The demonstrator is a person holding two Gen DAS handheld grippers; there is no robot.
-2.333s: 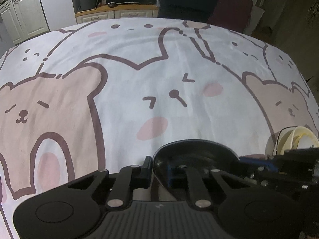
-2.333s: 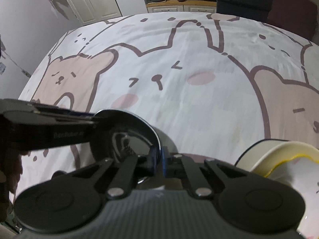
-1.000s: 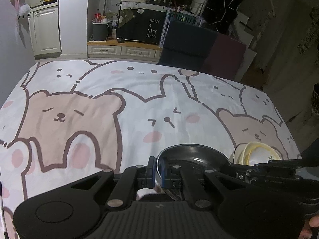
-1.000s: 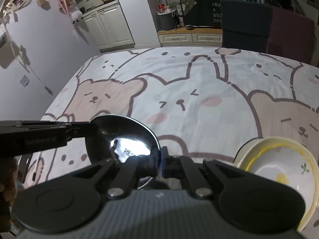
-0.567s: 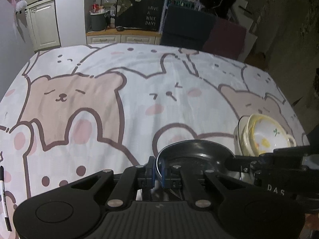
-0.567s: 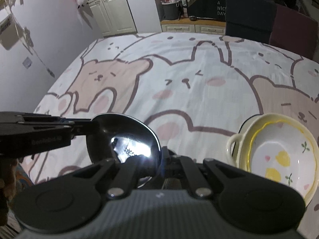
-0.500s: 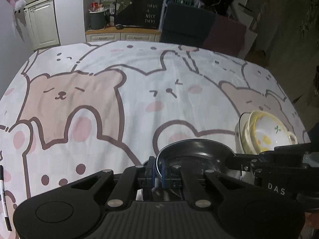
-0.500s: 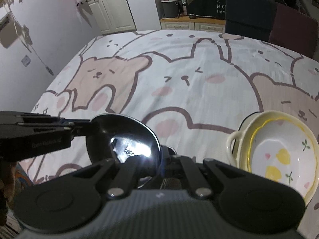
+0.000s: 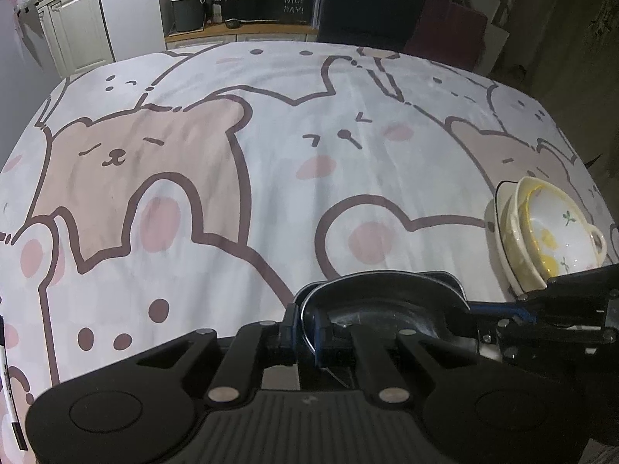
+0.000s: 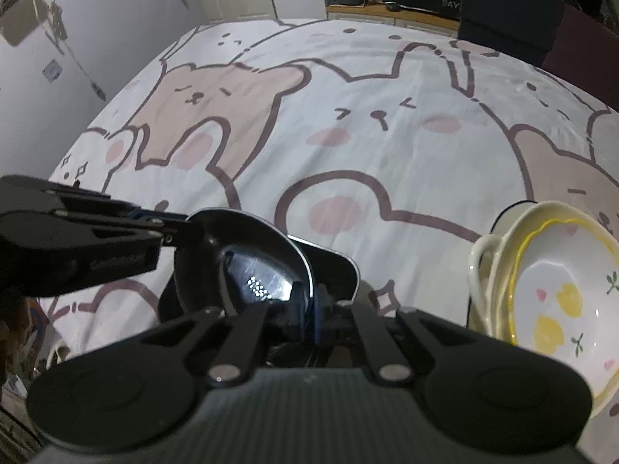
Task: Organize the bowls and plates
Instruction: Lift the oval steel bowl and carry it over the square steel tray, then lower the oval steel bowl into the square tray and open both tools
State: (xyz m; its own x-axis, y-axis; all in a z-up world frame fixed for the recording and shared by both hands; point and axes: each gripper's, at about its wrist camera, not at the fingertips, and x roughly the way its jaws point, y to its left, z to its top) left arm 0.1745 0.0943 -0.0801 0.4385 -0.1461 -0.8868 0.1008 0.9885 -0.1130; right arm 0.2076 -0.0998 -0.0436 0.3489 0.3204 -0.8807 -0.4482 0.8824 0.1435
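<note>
A shiny dark metal bowl (image 9: 387,297) hangs low over the near edge of the table, carried by both grippers. My left gripper (image 9: 305,324) is shut on its left rim, the rim pinched between the blue pads. My right gripper (image 10: 311,309) is shut on the opposite rim, and the bowl's glossy inside (image 10: 251,263) reflects a light. Each gripper also shows in the other's view: the right gripper (image 9: 503,309) at the right, the left gripper (image 10: 174,232) at the left. A dark squarish dish (image 10: 332,266) lies just under and behind the bowl (image 9: 448,280).
A stack of cream and yellow handled bowls (image 9: 541,232) (image 10: 549,290) stands close to the right of the metal bowl. The table wears a bear-print cloth (image 9: 271,154). Dark chairs (image 9: 367,7) stand at the far edge. A pen (image 9: 7,386) lies at the near left.
Both grippers have sunk toward the table with the metal bowl and tilted further down. The dark squarish dish has come into view beneath the bowl. The cream stack looks nearer.
</note>
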